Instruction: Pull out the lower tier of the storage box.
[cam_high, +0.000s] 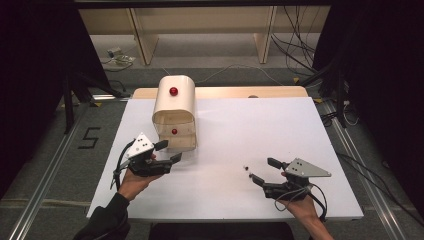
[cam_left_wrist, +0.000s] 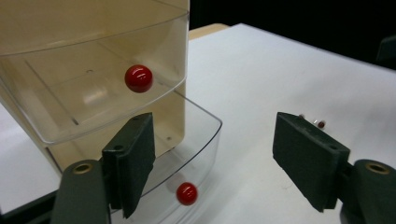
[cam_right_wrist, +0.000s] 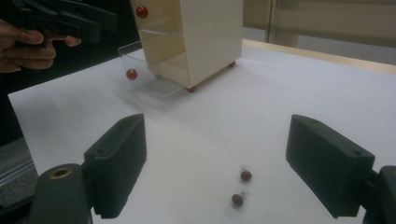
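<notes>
One white table (cam_high: 280, 125) carries everything, with a strip of bare wood showing along its far edge. Toward the far left corner stands a cream drawer cabinet (cam_high: 174, 107) with a rounded top and clear plastic drawers, each with a red knob. The upper drawer (cam_left_wrist: 93, 79) sits pushed in, its knob (cam_left_wrist: 138, 78) shiny and round. The bottom drawer (cam_left_wrist: 196, 140) is pulled out toward the near edge, its own red knob (cam_left_wrist: 187, 193) at the front wall, and nothing can be made out inside it.

Next in size, the left gripper (cam_high: 169, 151) sits just in front of the cabinet near the left edge, held by the person's left hand (cam_high: 134, 180) in a dark sleeve. Its jaws stand wide apart and hold nothing; in the left gripper view one pad is in front of the open drawer's corner, whether touching it I cannot tell.

The right gripper (cam_high: 264, 170) hovers toward the near right corner, held by the right hand (cam_high: 305, 207), cable trailing below. Its jaws are likewise spread wide, empty.

Smallest of all, two tiny dark red berry-like objects (cam_right_wrist: 242, 187) with short stems lie on the bare tabletop just ahead of the right gripper's jaws, close together, well apart from the cabinet.
</notes>
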